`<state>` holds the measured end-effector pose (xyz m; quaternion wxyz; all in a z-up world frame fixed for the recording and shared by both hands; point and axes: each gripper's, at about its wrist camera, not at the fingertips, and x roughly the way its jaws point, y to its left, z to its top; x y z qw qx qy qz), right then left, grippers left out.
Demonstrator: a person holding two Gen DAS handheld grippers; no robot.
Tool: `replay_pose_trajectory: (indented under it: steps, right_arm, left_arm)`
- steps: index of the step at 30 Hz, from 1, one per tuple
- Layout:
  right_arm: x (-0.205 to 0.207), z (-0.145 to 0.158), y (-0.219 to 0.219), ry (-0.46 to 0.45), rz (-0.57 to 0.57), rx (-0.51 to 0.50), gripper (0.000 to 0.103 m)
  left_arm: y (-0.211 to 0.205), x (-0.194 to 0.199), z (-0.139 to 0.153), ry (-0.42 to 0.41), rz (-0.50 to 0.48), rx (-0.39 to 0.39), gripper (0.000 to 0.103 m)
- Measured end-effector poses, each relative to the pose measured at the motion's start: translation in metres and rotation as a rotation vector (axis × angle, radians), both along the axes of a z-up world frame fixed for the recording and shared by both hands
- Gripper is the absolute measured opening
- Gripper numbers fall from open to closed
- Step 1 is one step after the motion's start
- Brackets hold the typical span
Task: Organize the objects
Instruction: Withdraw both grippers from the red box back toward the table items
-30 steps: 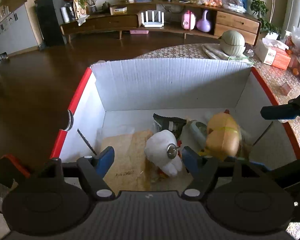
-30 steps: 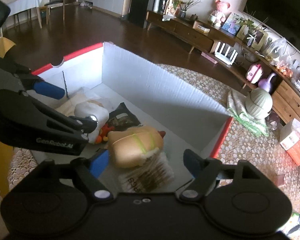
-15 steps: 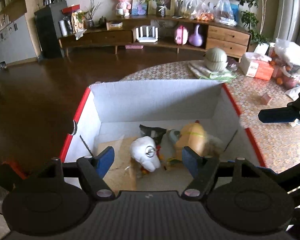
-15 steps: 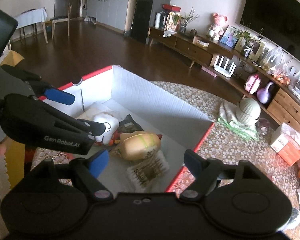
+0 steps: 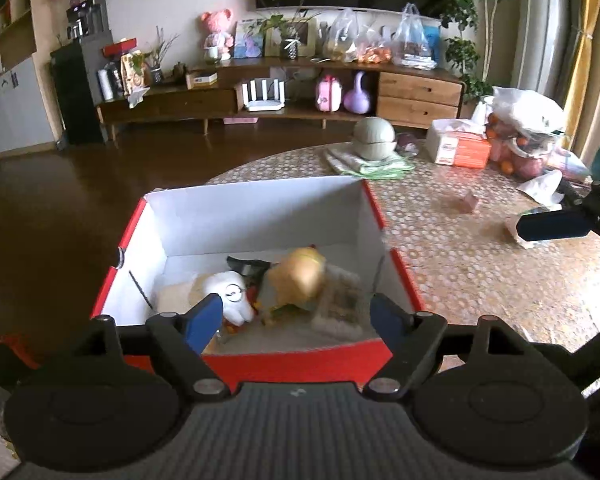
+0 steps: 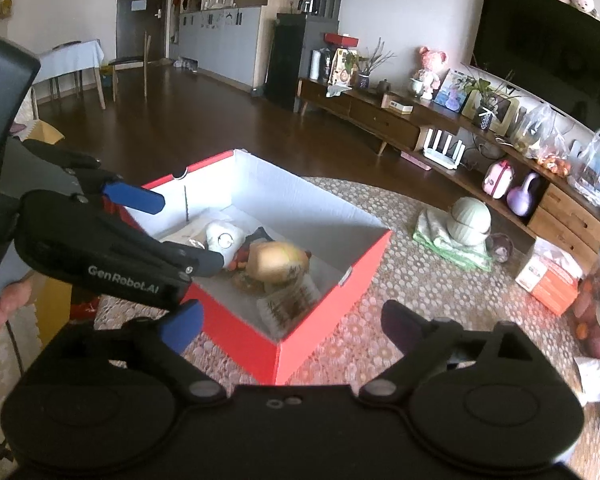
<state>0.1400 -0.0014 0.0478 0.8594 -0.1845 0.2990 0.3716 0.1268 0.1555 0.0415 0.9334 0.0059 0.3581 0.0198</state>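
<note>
A red cardboard box (image 5: 300,366) (image 6: 240,340) with white inner walls stands on the patterned round table. Inside lie a white plush toy (image 5: 230,298) (image 6: 222,236), a tan hot-dog plush (image 5: 300,278) (image 6: 278,262), a dark snack packet (image 5: 246,266) and a clear wrapped packet (image 5: 338,306) (image 6: 290,300). My left gripper (image 5: 298,320) hangs open above the box's near wall, holding nothing. My right gripper (image 6: 290,326) is open and empty, above the box's near corner. The left gripper's body (image 6: 100,248) shows in the right wrist view.
On the table (image 5: 480,272) stand a green lidded pot on a folded cloth (image 5: 374,144), a tissue box (image 5: 458,144), bags of fruit (image 5: 524,136), a small brown block (image 5: 468,202) and a wrapper (image 5: 528,228). A long wooden sideboard (image 5: 260,100) runs along the far wall.
Both grippers have pulled up and back from the box. The box looks smaller and its red outer walls now show. Both stayed open; the objects in the box have not moved.
</note>
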Motion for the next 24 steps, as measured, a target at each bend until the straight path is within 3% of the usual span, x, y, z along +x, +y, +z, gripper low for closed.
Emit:
replay_pose_trajectory:
  steps: [9,21,24]
  right_arm:
    - [-0.028,-0.004,-0.058,-0.021,-0.027,0.033,0.102]
    - [-0.031,-0.027,-0.143,-0.052,-0.193,0.042,0.102]
    - [-0.026,-0.032,-0.163,-0.059,-0.232,0.039,0.102]
  left_arm:
    - [-0.043,-0.019,0.002,-0.038,-0.034,-0.051,0.083]
    - [-0.111,-0.013,-0.013,-0.039,-0.128,-0.104,0.083]
    - [-0.13,-0.006,-0.018,-0.031,-0.154,-0.101,0.089]
